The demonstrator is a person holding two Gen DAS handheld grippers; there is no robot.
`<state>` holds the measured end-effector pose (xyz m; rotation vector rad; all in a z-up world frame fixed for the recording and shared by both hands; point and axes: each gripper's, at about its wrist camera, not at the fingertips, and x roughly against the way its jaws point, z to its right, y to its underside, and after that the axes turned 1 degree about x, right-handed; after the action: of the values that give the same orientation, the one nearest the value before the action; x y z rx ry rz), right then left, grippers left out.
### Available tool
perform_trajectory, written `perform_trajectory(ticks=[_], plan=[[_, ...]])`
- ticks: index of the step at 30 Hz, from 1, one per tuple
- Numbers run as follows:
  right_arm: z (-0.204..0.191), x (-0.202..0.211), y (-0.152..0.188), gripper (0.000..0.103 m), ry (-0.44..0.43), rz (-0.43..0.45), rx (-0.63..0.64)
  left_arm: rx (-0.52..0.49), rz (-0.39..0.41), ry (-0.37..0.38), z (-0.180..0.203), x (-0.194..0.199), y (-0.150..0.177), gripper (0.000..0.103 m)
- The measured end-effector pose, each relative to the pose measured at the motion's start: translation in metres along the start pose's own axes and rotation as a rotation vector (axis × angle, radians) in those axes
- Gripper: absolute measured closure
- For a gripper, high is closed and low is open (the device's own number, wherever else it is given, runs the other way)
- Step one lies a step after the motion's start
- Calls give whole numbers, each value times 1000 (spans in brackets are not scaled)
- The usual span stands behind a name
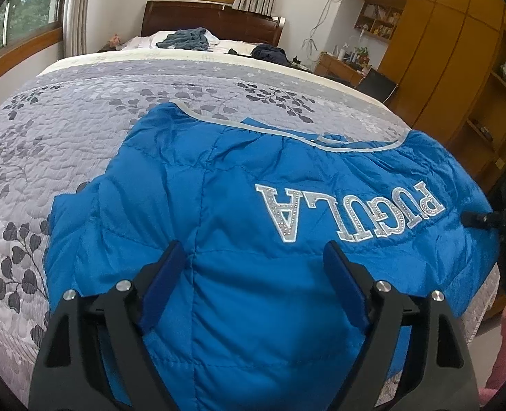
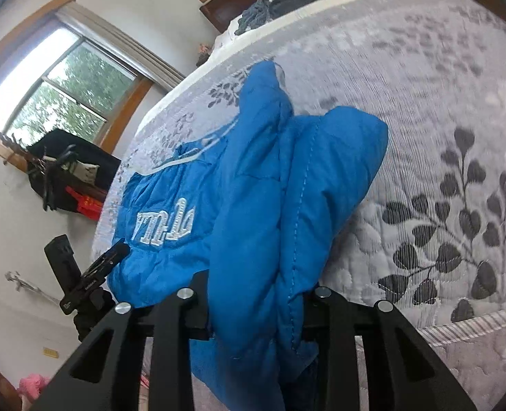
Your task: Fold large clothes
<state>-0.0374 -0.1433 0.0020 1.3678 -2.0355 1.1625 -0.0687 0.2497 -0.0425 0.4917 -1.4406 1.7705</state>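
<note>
Item one, nearest my lens: left gripper (image 1: 254, 257), black frame with blue pads, jaws spread wide and holding nothing, poised over the near portion of the blue padded jacket (image 1: 246, 205). The fabric fills the gap between the pads, but neither pad appears to pinch it.

Item two: right gripper (image 2: 253, 308), jaws drawn in on a thick bunch of the same jacket (image 2: 270, 188). The pads themselves are buried in cloth; the fold rises out from between the arms and is plainly clamped.

Item three: the jacket. It lies on the quilted grey bedspread (image 1: 81, 120) at the near side of the bed, grey-trimmed edge farthest from me, silver lettering (image 1: 349, 212) facing up and reading upside down from my side. One side portion is lifted and doubled toward the middle in the right gripper's hold.

Handling, as I judge it: quilted, puffy, light for its bulk, entirely soft. The shell looks smooth and likely slippery, so thin pinches may slide out. Padding will spring back, so folds need pressing flat. Not fragile, though the studded letters could snag.

Where to take hold: along stitched seams or the trimmed edge, where layers are firmer. For my left gripper, the near edge by the vertical seam (image 1: 198, 239) looks best.

Item four, background: other clothes (image 1: 188, 39) by the headboard.
</note>
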Motion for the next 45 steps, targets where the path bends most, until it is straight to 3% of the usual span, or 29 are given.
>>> perform_trajectory(ticks=[13,19,26,34,45], plan=[[-105,9,-18,72,170,-7,212,-7,2,57,-9,5,0,20],[-166,-9,-29,72,244,-62,369,17,-19,136,-24,19,0,20],[-223,-50,-28,72,293,-155,539,25,-22,156,-31,33,1,20],[-263,-114,-12,71,284,-295,685,83,4,164,-54,54,1,20],[-273,-183,-1,64,195,-392,711,244,48,257,-92,70,-8,20]])
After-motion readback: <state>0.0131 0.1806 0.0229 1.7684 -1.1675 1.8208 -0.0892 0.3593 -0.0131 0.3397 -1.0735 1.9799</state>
